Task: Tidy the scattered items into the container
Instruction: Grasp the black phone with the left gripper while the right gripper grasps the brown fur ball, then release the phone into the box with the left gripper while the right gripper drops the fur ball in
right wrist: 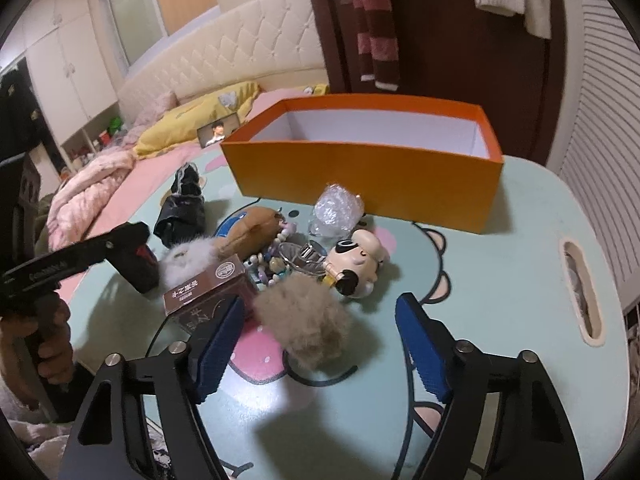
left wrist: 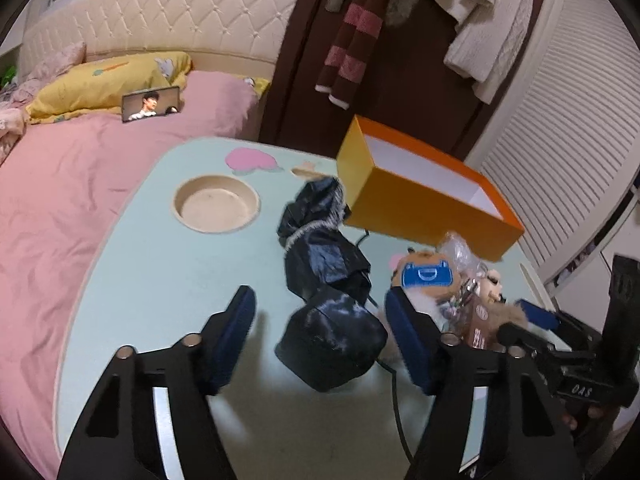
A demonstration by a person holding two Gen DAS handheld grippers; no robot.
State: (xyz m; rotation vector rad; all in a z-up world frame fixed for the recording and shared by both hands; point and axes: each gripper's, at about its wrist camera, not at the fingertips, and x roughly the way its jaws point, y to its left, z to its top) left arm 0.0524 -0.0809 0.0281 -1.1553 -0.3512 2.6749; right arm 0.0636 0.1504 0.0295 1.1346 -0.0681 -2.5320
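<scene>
An orange box (left wrist: 420, 200) (right wrist: 360, 176) with a white inside stands open and empty at the back of the pale green table (left wrist: 160, 260) (right wrist: 500, 260). A crumpled black shiny bag (left wrist: 332, 340) (right wrist: 180, 208) lies between the pads of my left gripper (left wrist: 322, 320); a gap shows at the left pad, so it is open. My right gripper (right wrist: 320, 340) is open around a beige fluffy pompom (right wrist: 308, 324) without pressing it. Behind the pompom lie a brown carton (right wrist: 208, 288), a dog figure (right wrist: 356, 264), beads (right wrist: 272, 264), bubble wrap (right wrist: 336, 208) and a brown plush (right wrist: 248, 228).
A round recess (left wrist: 216, 204) sits in the table's left part and a slot handle (right wrist: 580, 292) near its right edge. A pink bed (left wrist: 60, 200) with a phone (left wrist: 150, 104) borders the table. A door with hanging clothes (left wrist: 352, 40) stands behind the box.
</scene>
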